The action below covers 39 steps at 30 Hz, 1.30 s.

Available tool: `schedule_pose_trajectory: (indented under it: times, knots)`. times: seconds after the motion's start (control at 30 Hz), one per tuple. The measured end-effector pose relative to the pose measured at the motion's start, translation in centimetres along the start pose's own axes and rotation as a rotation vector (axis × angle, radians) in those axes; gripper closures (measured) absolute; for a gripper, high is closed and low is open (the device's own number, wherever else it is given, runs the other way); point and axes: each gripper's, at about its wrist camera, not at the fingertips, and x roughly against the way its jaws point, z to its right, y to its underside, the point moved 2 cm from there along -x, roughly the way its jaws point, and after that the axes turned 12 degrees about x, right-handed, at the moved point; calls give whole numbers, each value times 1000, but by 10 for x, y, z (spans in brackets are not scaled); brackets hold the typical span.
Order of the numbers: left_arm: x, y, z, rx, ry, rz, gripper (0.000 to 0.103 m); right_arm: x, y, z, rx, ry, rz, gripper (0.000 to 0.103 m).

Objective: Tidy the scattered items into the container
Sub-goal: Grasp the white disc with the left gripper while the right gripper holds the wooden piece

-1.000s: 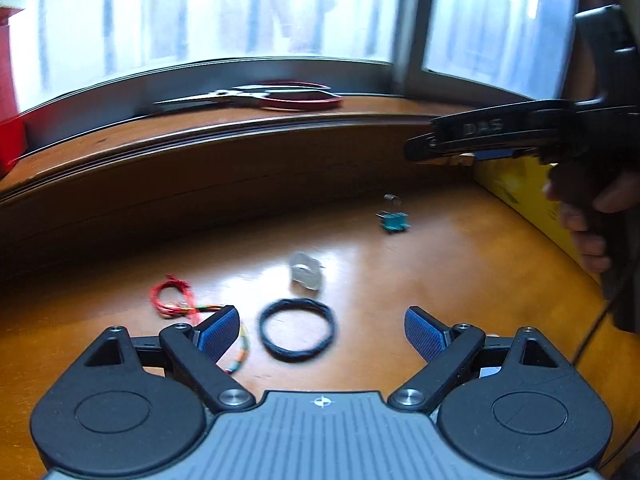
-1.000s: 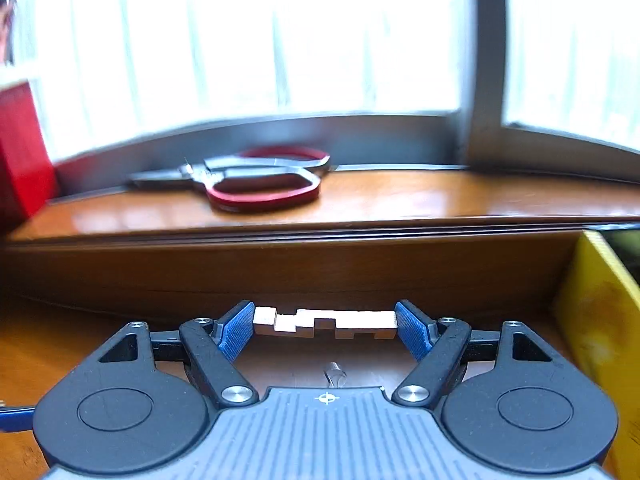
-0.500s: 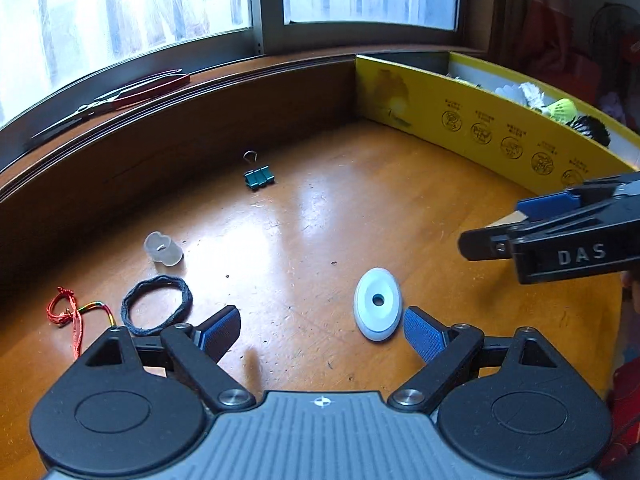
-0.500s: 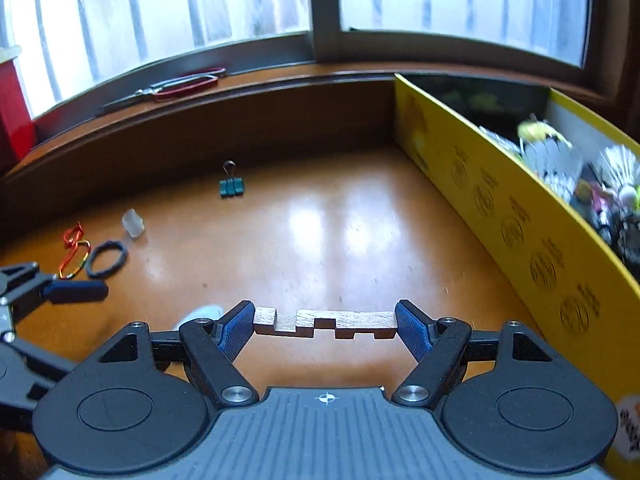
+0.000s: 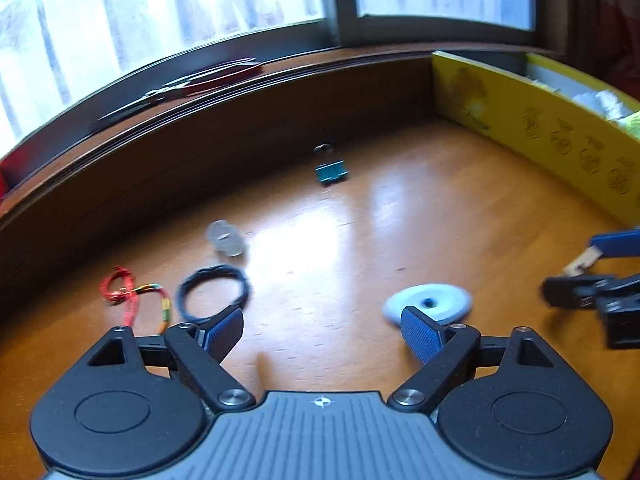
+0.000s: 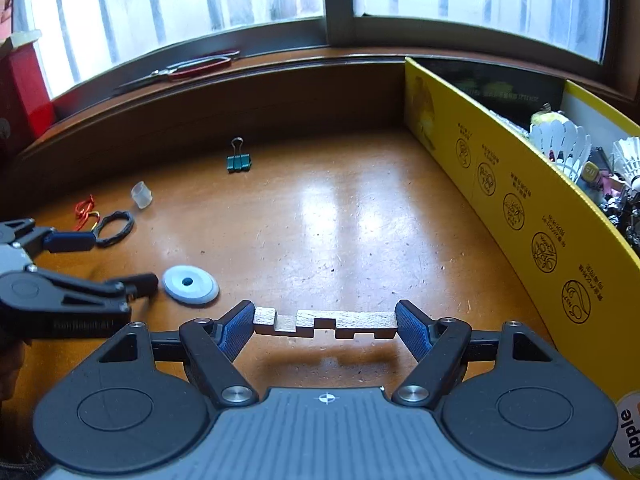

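Since a second ago both grippers have swung from the windowsill to the table: the right gripper (image 6: 325, 324) still clamps the notched wooden piece (image 6: 326, 323) beside the yellow box (image 6: 516, 204), while the left gripper's (image 5: 322, 330) jaws, closing slightly and empty, now have the pale disc (image 5: 428, 302) just beyond its right finger.

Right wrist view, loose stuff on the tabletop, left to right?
Red cord → black hair tie → clear cap → white disc → green binder clip → yellow box.
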Motion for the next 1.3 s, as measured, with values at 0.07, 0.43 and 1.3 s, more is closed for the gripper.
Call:
schedule_pose_trajectory:
  times: [0.07, 0.43, 1.3]
  knots:
    - [1, 0, 11, -19, 40, -5, 16, -2, 2, 1, 7, -13, -4, 27]
    - [-11, 12, 49, -12, 61, -8, 16, -1, 14, 11, 27, -8, -9, 27]
    - [1, 4, 45, 24, 113, 37, 46, 8, 19, 13, 26, 7, -3, 27]
